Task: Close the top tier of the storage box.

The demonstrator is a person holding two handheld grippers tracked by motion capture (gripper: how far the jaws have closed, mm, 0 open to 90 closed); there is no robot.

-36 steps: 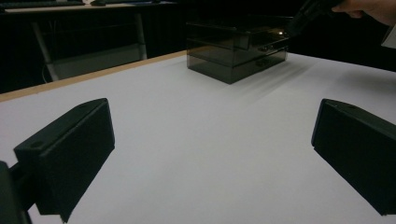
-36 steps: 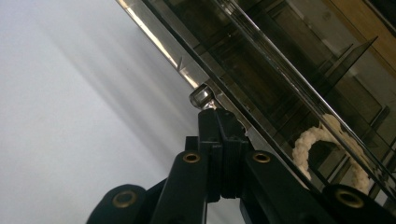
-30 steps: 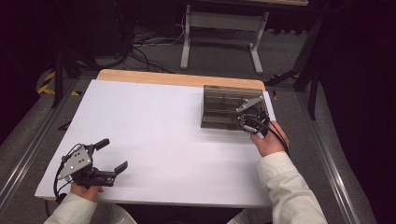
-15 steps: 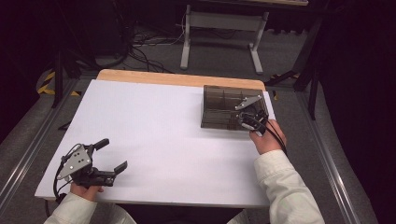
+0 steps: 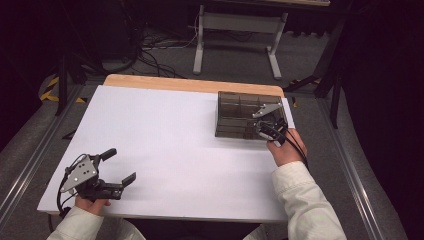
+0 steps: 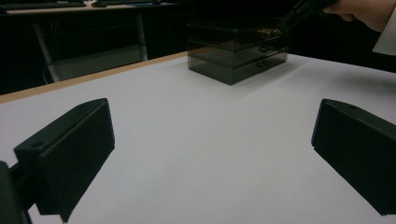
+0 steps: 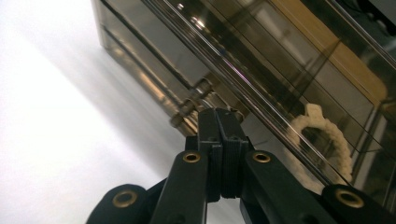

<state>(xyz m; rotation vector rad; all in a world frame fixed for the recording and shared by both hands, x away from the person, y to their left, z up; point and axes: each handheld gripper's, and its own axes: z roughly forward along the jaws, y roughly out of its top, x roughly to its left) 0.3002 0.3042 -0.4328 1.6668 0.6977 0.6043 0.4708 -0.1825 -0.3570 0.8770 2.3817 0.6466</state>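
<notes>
Tongs first: my right tongs (image 7: 219,122) are pressed fully together, the two black jaws flat against each other with no gap showing, and their tips sit right at the small metal knob (image 7: 189,108) on the front of the smoked drawer box (image 5: 247,116). In the right gripper view the tips look to be touching or just beside that knob; I cannot tell whether anything is pinched between them. Through the box's tinted wall, off to the side of the tips, I can see a pale beaded bracelet (image 7: 327,140) lying in a drawer. In the high view the box stands at the far right of the white surface (image 5: 170,135), near its wooden back edge, and my right hand (image 5: 286,150) comes up to its front right corner, the right tongs (image 5: 267,131) tilted down at it. My left tongs (image 5: 114,167) are spread wide with nothing between them, held just above the near left corner of the surface, well apart from the box. In the left gripper view both broad black jaws stand far apart over bare white surface, and the box (image 6: 238,49) sits well beyond them.
</notes>
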